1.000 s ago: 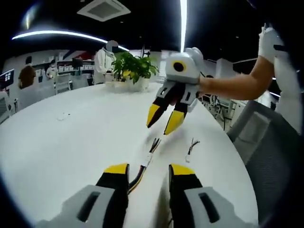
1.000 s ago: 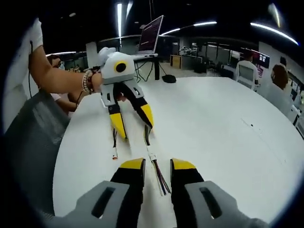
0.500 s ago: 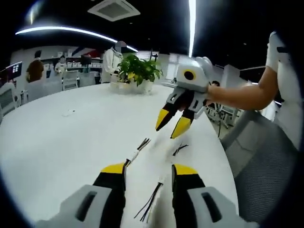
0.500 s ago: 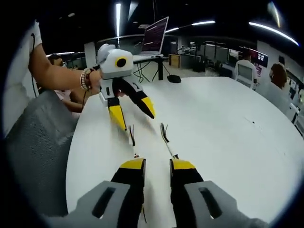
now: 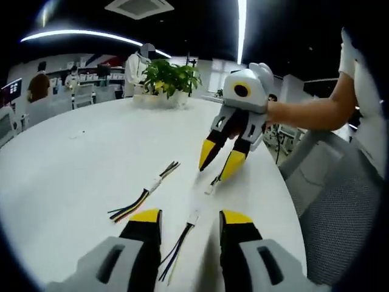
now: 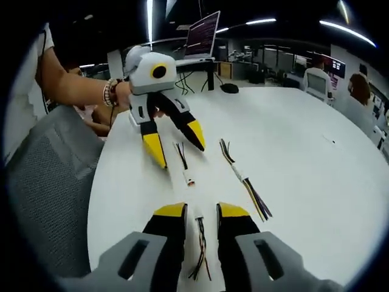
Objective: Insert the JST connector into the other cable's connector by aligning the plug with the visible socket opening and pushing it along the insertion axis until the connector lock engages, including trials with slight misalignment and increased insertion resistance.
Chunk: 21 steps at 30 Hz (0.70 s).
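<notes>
A broad white round-edged table (image 5: 79, 158) takes up the lower and middle part of the left gripper view and also runs across the right gripper view (image 6: 292, 158). At the right of the left gripper view a grey mesh office chair (image 5: 340, 207) stands against the table's edge; the same chair sits at the left of the right gripper view (image 6: 51, 182).

The left gripper (image 5: 189, 220), grey-bodied with black jaws tipped yellow, rises from the bottom of its own view with the jaws spread apart and nothing between them; in the right gripper view it hangs at upper left (image 6: 179, 146), held by a hand with a beaded bracelet. The right gripper (image 6: 201, 212) of the same make rises from the bottom of its view, jaws likewise parted and empty; in the left gripper view it hovers at centre right (image 5: 220, 163), tips pointing down at the table.

Three wire pieces lie on the table. A long multicoloured wire bundle with a white connector (image 5: 146, 191) lies left of centre in the left gripper view, and right of centre in the right gripper view (image 6: 243, 179). A short dark-wired cable with a small white JST connector (image 5: 193, 217) lies between the left jaws, and below the hovering left gripper in the right gripper view (image 6: 187, 176). Another short cable with a white plug (image 5: 211, 185) lies just under the right gripper's tips; in the right gripper view its dark wires (image 6: 200, 243) run between the right jaws.

A green potted plant (image 5: 167, 82) stands at the table's far edge, top centre.
</notes>
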### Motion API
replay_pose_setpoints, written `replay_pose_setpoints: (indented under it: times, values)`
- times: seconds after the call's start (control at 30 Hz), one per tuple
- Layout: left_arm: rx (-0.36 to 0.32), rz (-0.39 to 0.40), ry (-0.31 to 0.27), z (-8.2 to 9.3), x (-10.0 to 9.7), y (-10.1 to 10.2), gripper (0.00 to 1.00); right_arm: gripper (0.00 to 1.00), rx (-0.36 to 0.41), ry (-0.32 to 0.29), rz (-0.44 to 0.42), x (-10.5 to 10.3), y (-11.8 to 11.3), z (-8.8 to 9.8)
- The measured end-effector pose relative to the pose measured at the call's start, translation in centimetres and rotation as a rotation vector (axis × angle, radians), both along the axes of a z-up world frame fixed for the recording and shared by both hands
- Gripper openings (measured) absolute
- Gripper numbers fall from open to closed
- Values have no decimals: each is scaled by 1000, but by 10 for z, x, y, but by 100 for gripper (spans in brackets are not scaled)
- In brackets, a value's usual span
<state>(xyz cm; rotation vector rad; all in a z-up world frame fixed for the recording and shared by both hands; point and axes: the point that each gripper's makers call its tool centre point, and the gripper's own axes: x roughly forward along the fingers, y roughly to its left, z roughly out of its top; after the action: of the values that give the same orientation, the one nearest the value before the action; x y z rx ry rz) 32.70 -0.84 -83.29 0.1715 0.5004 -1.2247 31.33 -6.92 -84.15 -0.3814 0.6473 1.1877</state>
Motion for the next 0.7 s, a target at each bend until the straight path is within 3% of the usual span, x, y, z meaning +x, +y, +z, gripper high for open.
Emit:
replay_pose_setpoints:
  times: [0.27,0.7]
  values:
    - [19,-40,-29,-12,-2,-5,24,13,-30,8,17,-2,-2,-13]
    - [20,-67,-68,-17,-6,-8,11,5,-43,-21,39,-2,1,-21]
